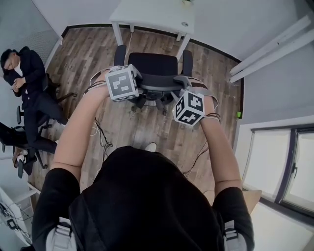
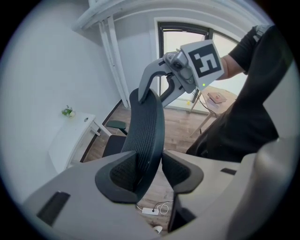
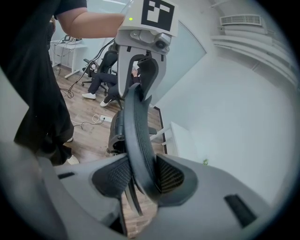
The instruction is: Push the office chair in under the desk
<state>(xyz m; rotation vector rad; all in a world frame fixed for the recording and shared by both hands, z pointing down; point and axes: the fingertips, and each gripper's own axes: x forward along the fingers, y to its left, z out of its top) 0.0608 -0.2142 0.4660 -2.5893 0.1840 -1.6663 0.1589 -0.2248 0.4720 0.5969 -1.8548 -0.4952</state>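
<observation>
Wood-plank floor (image 1: 147, 127), white desk (image 1: 152, 14) at the far wall; black mesh-back office chair (image 1: 153, 64) stands just near of it, seat facing the desk. My arms reach forward and down, left gripper (image 2: 150, 169) and right gripper (image 3: 140, 176) each pinching the backrest (image 2: 147, 126) top edge. Marker cubes (image 1: 122, 82) carry black-and-white square patterns.

black short-sleeved shirt (image 1: 142, 196) — grey left gripper (image 2: 153, 168) and right gripper (image 3: 142, 179), black-textured fingers (image 2: 123, 176), black-white marker cubes (image 1: 121, 82)

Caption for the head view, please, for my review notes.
The left gripper and right gripper clamp the office chair backrest, seat toward the white desk, on a wood floor.
</observation>
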